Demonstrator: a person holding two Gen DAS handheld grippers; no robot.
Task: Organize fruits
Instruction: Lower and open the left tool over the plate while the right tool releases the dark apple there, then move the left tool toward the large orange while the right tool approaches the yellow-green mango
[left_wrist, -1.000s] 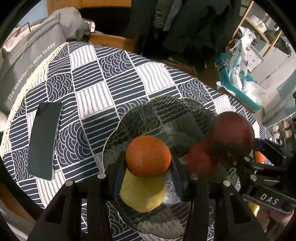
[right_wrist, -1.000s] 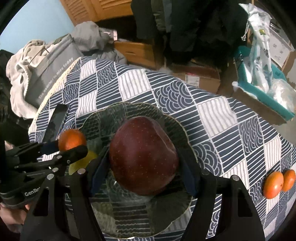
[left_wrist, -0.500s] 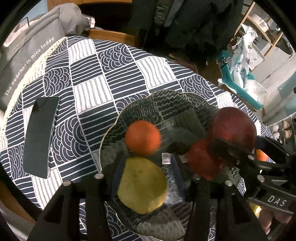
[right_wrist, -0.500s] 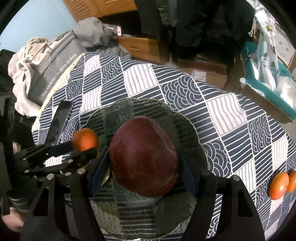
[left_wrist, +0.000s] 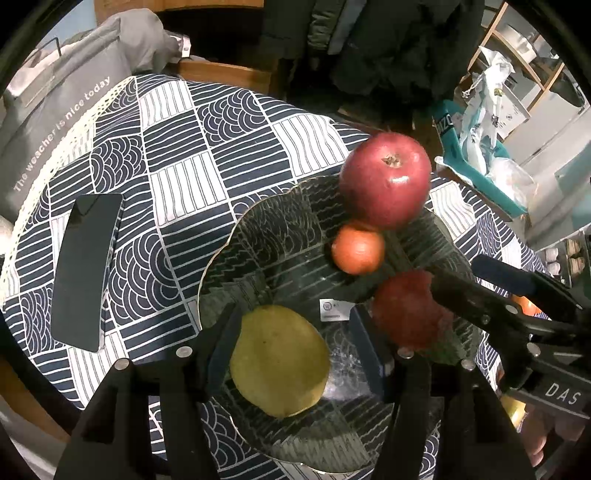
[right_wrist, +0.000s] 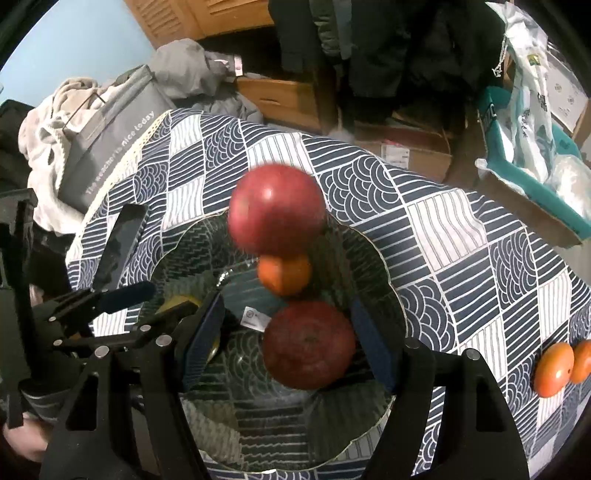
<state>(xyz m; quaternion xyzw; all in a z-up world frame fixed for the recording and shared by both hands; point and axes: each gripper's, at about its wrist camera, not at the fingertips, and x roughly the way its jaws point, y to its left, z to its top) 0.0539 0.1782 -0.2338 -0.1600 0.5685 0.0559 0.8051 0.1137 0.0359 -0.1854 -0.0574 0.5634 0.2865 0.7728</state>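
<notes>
Now, working from the left, a dark phone (left_wrist: 86, 269) lies flat on the patterned tablecloth (left_wrist: 184, 192), well apart from the fruit. Next comes the glass bowl (left_wrist: 229, 258), with a yellow pear (left_wrist: 279, 360) lying on its near side between the fingers of the left gripper (left_wrist: 291, 343). Those fingers stand wide open on either side of the pear and do not appear to touch it, so this gripper holds nothing.

Further right in the bowl a small orange (left_wrist: 356, 249) rests against a large red apple (left_wrist: 386, 181) at the far rim. The apple looks slightly blurred from the right wrist, so it may not have settled; I cannot tell for sure. A second red apple (right_wrist: 308, 343) sits on the near right of the bowl, between the fingers of the right gripper (right_wrist: 288, 339). These fingers are also spread wide with a gap on each side, so nothing is held.

Furthest right, two orange fruits (right_wrist: 554, 367) lie touching each other on the cloth, well away from the bowl.

The sensible step, I judge, is to lift both grippers straight up and clear before moving sideways, so that no finger knocks the fruit or the bowl's rim. The right gripper should then go to the nearer of the two loose fruits, closing gently across its widest part.
</notes>
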